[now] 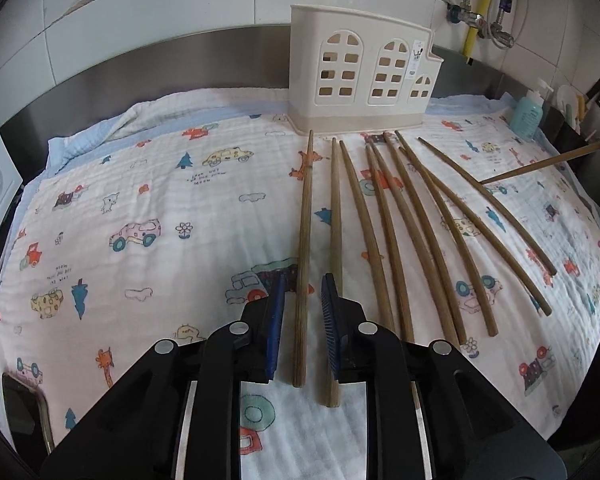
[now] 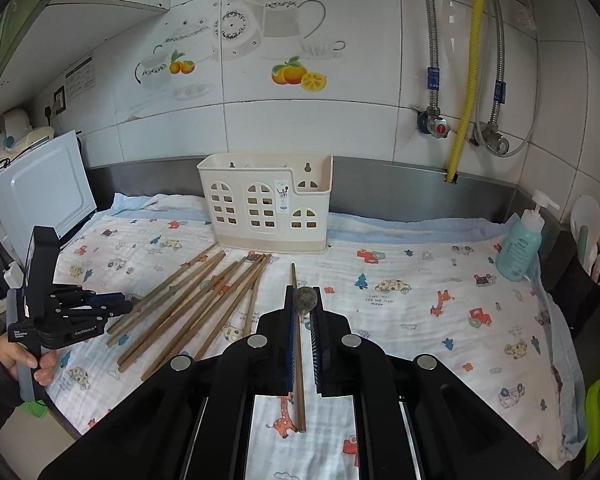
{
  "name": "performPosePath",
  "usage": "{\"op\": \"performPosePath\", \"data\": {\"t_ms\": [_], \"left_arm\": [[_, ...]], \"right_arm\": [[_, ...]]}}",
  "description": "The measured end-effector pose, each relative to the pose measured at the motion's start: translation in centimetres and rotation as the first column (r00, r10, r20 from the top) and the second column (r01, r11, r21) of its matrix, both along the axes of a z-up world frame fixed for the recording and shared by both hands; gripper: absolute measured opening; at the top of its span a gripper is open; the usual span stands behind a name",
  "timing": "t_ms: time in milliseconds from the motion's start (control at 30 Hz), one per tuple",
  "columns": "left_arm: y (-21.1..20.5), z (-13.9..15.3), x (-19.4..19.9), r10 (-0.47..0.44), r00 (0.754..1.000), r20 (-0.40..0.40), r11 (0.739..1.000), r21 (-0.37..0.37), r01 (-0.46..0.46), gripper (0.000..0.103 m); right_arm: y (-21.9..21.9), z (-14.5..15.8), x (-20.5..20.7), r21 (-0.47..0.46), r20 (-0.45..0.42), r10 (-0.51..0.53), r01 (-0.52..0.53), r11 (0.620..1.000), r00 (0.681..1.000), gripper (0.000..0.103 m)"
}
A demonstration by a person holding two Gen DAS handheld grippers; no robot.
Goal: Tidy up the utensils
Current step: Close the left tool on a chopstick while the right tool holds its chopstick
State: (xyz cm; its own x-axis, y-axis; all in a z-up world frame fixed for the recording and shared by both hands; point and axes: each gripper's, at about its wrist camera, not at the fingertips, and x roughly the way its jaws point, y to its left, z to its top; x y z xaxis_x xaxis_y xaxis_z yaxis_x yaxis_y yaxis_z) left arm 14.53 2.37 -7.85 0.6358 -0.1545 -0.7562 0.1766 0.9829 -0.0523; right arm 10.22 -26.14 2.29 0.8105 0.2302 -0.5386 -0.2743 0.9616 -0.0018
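Wooden chopsticks (image 1: 396,236) lie before the cream holder (image 2: 266,204); the left gripper (image 1: 302,320) stands slightly open around one, the right gripper (image 2: 304,312) clamps another chopstick (image 2: 298,360).

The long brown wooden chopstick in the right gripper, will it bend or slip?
The long brown wooden chopstick probably stays stiff: it juts straight from the right gripper. Pinched near one end, it might pivot. Being slim and rounded, it may roll if dropped.

Matt wooden chopsticks (image 1: 304,240) on soft printed cloth (image 1: 160,200).
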Motion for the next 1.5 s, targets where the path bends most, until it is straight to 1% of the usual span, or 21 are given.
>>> {"op": "performPosePath", "data": {"t_ms": [233, 267, 367, 433, 567, 767, 833, 900, 933, 1167, 1500], "left_arm": [[0.1, -1.4, 0.8, 0.002, 0.999, -0.035, 1.000, -0.004, -0.002, 0.018], [0.0, -1.5, 0.8, -0.001, 1.000, -0.030, 1.000, 0.001, 0.001, 0.018], [-0.7, -1.4, 0.9, -0.006, 0.999, -0.032, 0.999, 0.046, 0.007, 0.017], [-0.8, -1.3, 1.1, -0.005, 0.999, -0.037, 0.999, 0.048, 0.007, 0.009], [-1.0, -0.7, 1.5, -0.009, 0.999, -0.036, 0.999, 0.033, 0.010, 0.006], [-1.4, 1.5, 1.1, -0.020, 1.000, 0.024, 0.999, 0.028, 0.019, 0.005], [-1.2, 2.0, 1.0, -0.034, 0.999, 0.026, 0.999, -0.005, 0.034, 0.005], [-1.1, 2.1, 0.8, -0.034, 0.999, 0.027, 0.999, 0.006, 0.033, 0.006], [-1.0, 1.9, 0.6, -0.040, 0.999, 0.023, 0.999, 0.003, 0.040, 0.007], [-0.3, 0.1, 1.0, -0.028, 0.999, -0.026, 0.999, -0.019, 0.028, 0.008], [0.3, -1.3, 2.3, -0.022, 0.996, -0.089, 0.998, -0.054, 0.018, 0.009]], "right_arm": [[0.1, 0.0, 0.2, -0.002, 0.002, 0.003, -0.003, 1.000, 1.000, 0.007], [0.1, 0.0, 0.3, -0.001, 0.001, 0.004, -0.004, 1.000, 1.000, 0.007], [0.0, 0.1, 0.4, 0.001, 0.002, 0.002, -0.002, 1.000, 1.000, 0.007], [0.1, 0.1, 0.4, 0.003, 0.004, 0.003, -0.003, 1.000, 1.000, 0.007], [0.1, 0.2, 0.5, 0.007, 0.005, 0.001, -0.001, 1.000, 1.000, 0.007], [0.0, 0.5, 0.5, 0.010, 0.012, 0.000, 0.000, 1.000, 1.000, 0.007], [0.1, 0.5, 0.5, 0.009, 0.013, 0.002, -0.002, 1.000, 1.000, 0.007], [0.1, 0.5, 0.5, 0.008, 0.015, 0.005, -0.005, 1.000, 1.000, 0.007], [0.1, 0.5, 0.4, 0.005, 0.015, 0.007, -0.007, 1.000, 1.000, 0.007], [0.3, 0.3, 0.4, 0.008, 0.010, 0.012, -0.012, 1.000, 1.000, 0.007], [0.4, 0.4, 0.4, 0.007, 0.010, 0.017, -0.017, 1.000, 1.000, 0.007]]}}
